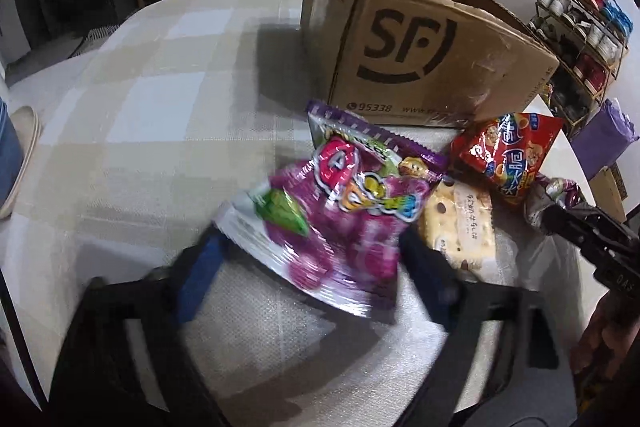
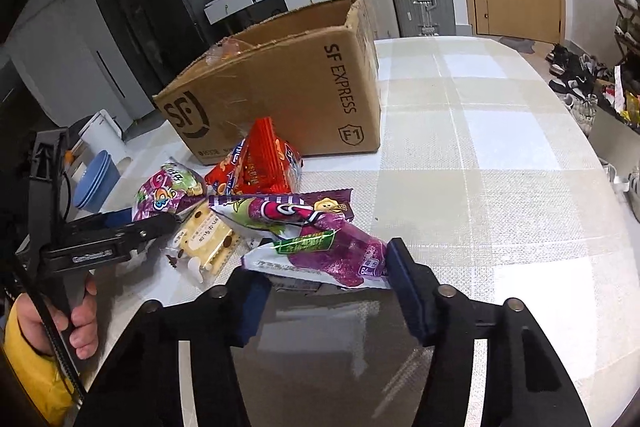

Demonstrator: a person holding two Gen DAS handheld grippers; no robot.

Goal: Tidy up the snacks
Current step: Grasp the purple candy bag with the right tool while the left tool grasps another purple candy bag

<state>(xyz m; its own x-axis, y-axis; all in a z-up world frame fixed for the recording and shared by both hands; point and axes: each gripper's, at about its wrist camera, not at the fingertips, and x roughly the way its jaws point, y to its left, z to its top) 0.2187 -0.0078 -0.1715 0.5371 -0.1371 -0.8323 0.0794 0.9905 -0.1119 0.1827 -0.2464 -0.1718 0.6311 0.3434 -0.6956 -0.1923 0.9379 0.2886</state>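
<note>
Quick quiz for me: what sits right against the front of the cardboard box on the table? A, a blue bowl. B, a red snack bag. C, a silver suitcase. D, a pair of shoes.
B: the red snack bag stands at the foot of the cardboard box, ahead of the purple candy bags.

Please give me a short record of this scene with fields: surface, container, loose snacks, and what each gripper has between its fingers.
surface: table with checked cloth
container: open cardboard box
loose snacks: red snack bag, cream biscuit pack
left gripper: around the purple gummy bag, grip uncertain
right gripper: around the long purple bag, grip uncertain
</note>
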